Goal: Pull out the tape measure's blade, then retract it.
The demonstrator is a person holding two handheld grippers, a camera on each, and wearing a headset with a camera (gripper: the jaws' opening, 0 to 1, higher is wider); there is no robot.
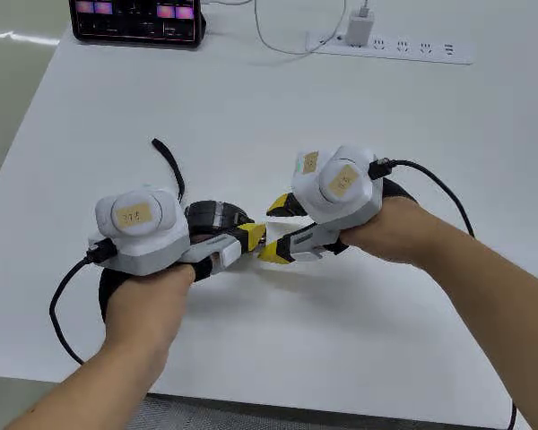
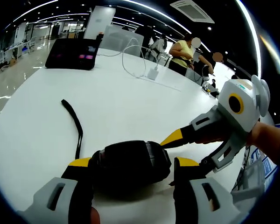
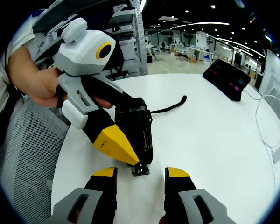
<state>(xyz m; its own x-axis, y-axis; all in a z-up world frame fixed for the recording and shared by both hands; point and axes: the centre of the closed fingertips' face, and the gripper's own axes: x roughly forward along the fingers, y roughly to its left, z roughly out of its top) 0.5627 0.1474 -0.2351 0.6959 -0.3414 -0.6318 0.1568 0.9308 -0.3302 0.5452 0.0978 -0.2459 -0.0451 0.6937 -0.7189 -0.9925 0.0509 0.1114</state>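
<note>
**Left to right across the head view.** The left hand (image 1: pixel 148 300) extended from the near edge of the bench (image 1: pixel 251 107), knuckles up, and was wrapped round the grip of the left hand-held gripper (image 1: pixel 238 228). The jaws of that gripper pointed to the right. They were clamped on the tape measure (image 1: pixel 217 217), with one yellow-tipped jaw on each side of the case, as the left gripper view showed.

The tape measure was near the middle of the bench, between the two gripper bodies. Whether it rested on the surface or hung just above it could not be told.

The right hand-held gripper (image 1: pixel 273 231) faced the tape measure from the right. Its jaws pointed left and stood apart, with a plain gap between the yellow tips. The right hand (image 1: pixel 390 228) held it, and the forearm ran off toward the lower right corner.

**The tape measure.** The case was black and rounded. A black strap (image 1: pixel 166 161) ran from it and lay curved on the bench on the side away from the person. In the right gripper view the blade hook (image 3: pixel 140 170) sat at the mouth of the case, between the right jaws and touching neither.

**Far edge of the bench.** A dark tablet (image 1: pixel 136 20) with a lit screen lay at the left. A white power strip (image 1: pixel 403 45) lay at the right.
</note>
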